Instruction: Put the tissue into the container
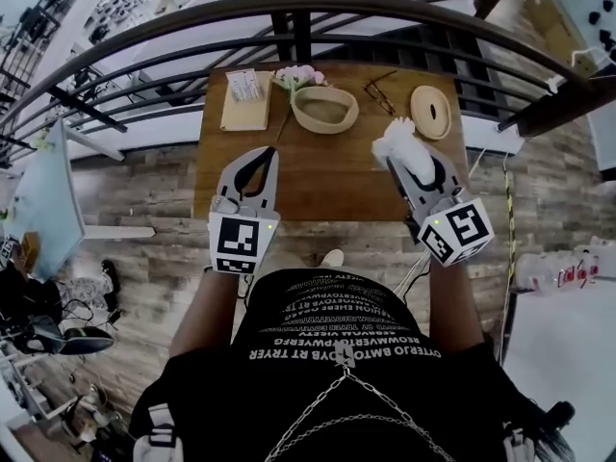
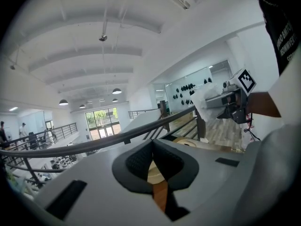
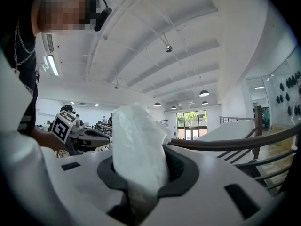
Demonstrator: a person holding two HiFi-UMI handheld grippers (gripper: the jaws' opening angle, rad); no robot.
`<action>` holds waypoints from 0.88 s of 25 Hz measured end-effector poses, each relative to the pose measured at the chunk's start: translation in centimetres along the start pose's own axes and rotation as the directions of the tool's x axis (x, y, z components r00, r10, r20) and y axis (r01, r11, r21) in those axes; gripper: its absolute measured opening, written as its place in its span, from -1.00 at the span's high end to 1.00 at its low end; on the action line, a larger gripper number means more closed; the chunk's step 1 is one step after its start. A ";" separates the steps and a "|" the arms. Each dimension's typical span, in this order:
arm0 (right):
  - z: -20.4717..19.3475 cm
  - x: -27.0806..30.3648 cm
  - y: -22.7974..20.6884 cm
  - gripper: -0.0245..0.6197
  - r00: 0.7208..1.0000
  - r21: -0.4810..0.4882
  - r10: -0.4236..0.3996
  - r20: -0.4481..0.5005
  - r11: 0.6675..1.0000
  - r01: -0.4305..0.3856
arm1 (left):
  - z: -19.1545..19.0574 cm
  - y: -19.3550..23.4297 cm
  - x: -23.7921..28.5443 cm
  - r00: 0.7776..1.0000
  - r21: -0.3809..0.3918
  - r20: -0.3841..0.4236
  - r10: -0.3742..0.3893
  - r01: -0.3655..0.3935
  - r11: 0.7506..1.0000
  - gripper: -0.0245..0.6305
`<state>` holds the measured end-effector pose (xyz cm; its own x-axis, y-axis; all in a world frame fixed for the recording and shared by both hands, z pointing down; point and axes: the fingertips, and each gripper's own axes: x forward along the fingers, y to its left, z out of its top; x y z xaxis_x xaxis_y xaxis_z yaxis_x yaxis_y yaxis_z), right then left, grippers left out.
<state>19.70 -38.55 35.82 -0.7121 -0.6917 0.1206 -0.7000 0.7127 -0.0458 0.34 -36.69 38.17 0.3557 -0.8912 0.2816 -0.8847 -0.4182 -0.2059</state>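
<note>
The jaws of the right gripper point(image 1: 406, 162) pinch a white tissue point(image 1: 396, 141) above the desk point(image 1: 327, 176); those of the left gripper point(image 1: 261, 155) meet, empty. Print on the shirt point(image 1: 337, 330) and the box point(image 1: 245, 99) cannot be read.

Counter point(image 1: 327, 176): wood. Along the back edge, left to right: tan tray point(image 1: 246, 115), pink flowers point(image 1: 300, 75), 1 pair of glasses point(image 1: 379, 92). Dark railing point(image 1: 289, 8) beyond.

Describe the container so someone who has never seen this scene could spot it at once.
Start at the wooden table against the dark railing; a row of things lines its far edge. The container sits mid-row, pink flowers at its left rim, glasses to its right. It is the only hollow, open-topped oval; the tan disc further right is flat.
</note>
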 end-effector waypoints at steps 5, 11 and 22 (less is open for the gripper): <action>-0.8 0.8 -1.0 0.56 1.000 0.019 0.007 -0.005 1.000 -0.007 | -0.8 0.7 0.0 0.999 -0.007 -0.025 0.027 -0.027 1.000 0.85; -1.5 3.3 -1.6 0.56 1.000 0.044 -0.001 -0.013 0.999 0.002 | -1.5 2.5 0.8 0.999 -0.011 -0.039 0.034 -0.034 0.999 0.85; -2.2 8.4 -5.0 0.56 0.998 0.052 -0.044 -0.043 0.998 0.046 | -0.3 5.8 7.1 1.000 0.001 -0.002 -0.020 0.020 1.000 0.85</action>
<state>17.38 -47.64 39.28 -0.6775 -0.7168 0.1649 -0.7341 0.6729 -0.0912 -2.30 -45.41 39.25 0.3729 -0.8821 0.2879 -0.8771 -0.4363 -0.2008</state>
